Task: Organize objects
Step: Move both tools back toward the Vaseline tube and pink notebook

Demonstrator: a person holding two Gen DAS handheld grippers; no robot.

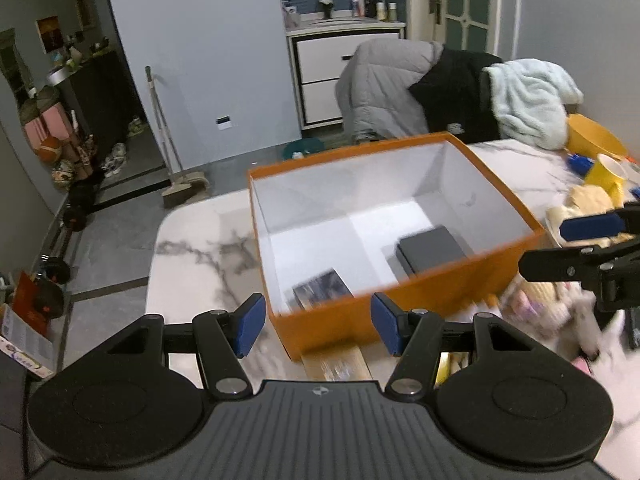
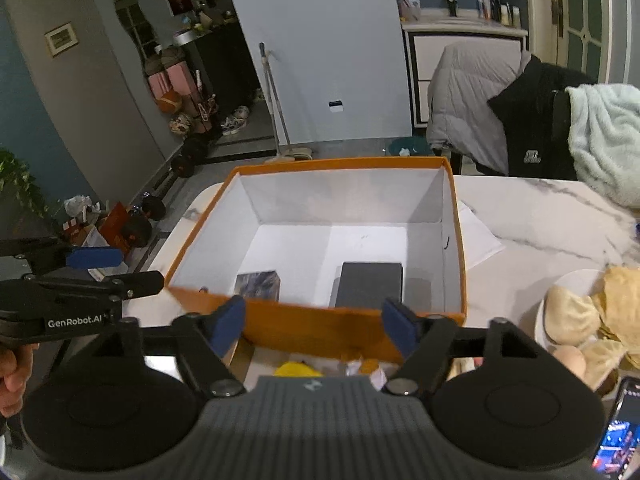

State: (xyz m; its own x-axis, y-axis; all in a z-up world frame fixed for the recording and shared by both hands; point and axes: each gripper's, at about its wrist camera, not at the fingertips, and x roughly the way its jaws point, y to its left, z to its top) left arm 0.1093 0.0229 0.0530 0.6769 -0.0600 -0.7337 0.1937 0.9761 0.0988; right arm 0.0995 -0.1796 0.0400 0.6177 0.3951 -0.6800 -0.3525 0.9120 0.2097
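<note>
Orange box (image 2: pixel 352 332), open-topped and white inside, stands on the white marble-patterned worktop (image 1: pixel 200 248) near its rounded corner. In it: a dark grey flat case (image 2: pixel 370 284) to the right of a small box with a mottled printed top (image 2: pixel 258 282), the two lying apart on the floor of the box by the near wall. Left gripper (image 1: pixel 318 326): jaws parted, blue pads either side of the near corner of the orange box, nothing between them. Right gripper (image 2: pixel 314 328): jaws spread wide, empty, just before the near wall of the box. Clutter around: a cream plush toy (image 2: pixel 588 320) on a white plate (image 2: pixel 540 320) to the right, a phone (image 2: pixel 620 432) with lit screen at the corner, a sheet of paper (image 2: pixel 478 236) under the box's right side, a yellow cup (image 1: pixel 608 172) and a yellow bowl (image 1: pixel 592 136) farther along. Small blurred items lie between the box and the grippers. Room: a grey padded jacket (image 2: pixel 464 92), a black garment (image 2: pixel 536 120) and a pale blue fleece (image 2: pixel 604 136) draped behind the worktop; a broom (image 2: pixel 276 100) against the grey wall; dumbbells (image 2: pixel 144 220) on the tiled floor.
</note>
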